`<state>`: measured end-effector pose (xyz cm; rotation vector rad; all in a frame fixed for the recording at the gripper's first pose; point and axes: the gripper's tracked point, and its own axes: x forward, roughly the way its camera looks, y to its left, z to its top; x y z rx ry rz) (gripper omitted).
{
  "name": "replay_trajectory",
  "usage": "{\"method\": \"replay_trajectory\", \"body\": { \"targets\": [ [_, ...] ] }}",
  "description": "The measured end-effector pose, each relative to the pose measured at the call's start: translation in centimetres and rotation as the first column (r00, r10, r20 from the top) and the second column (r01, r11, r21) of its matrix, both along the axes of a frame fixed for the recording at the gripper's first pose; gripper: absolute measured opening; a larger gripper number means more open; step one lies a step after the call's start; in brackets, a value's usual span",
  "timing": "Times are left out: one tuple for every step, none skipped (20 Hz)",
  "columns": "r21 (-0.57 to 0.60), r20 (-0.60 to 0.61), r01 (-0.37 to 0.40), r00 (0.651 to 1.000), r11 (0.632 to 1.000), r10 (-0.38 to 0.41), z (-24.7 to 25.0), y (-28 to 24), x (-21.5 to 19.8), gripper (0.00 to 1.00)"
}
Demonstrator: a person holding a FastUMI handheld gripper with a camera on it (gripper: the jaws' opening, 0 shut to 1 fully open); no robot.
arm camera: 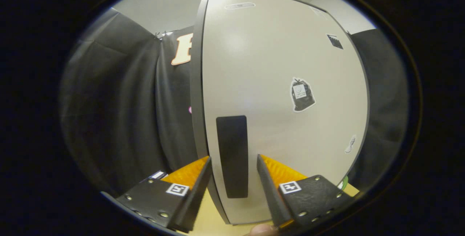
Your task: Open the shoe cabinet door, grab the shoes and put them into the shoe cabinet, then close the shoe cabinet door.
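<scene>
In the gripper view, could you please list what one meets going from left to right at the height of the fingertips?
Black cloth wall → cabinet door's dark edge → black handle → trash-bag sticker → small sticker. Gripper open, fingers astride the handle.

No wording can be read. The shoe cabinet door (283, 83) carries a bag-shaped sticker (302, 94) right of its dark handle (232, 156), its small label too blurred; a dark patterned tag (335, 41) sits further up.

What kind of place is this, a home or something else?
Probably a staged recording booth, not a home. Black cloth hangs as walls behind a lone pale cabinet door with stickers, standing on a wooden surface. The open gripper faces its dark handle.
</scene>
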<state>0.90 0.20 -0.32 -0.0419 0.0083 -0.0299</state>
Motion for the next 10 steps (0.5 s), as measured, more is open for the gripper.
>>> {"method": "replay_trajectory", "body": {
  "targets": [
    [-0.006,0.000,0.008,1.000,1.000,-0.008,-0.08,-0.09,0.05,0.69],
    [-0.013,-0.002,0.013,1.000,1.000,-0.013,-0.04,-0.11,0.04,0.62],
    [-0.020,-0.002,0.009,1.000,1.000,-0.009,-0.12,0.12,0.00,0.55],
    [-0.025,0.003,0.003,1.000,1.000,-0.003,-0.02,0.39,-0.01,0.48],
    [-0.041,0.008,0.010,1.000,0.999,-0.010,-0.01,0.32,0.01,0.48],
    [-0.045,0.000,0.032,0.999,0.998,-0.032,-0.20,-0.07,0.27,0.43],
    [-0.048,0.001,0.033,0.999,0.998,-0.033,-0.09,-0.03,0.17,0.38],
    [-0.048,0.001,0.033,0.999,0.998,-0.033,0.00,-0.03,-0.05,0.32],
    [-0.049,0.004,0.033,0.999,0.998,-0.033,-0.09,-0.02,0.04,0.33],
    [-0.048,0.005,0.033,0.999,0.998,-0.033,-0.06,0.00,0.02,0.32]
  ]
}}
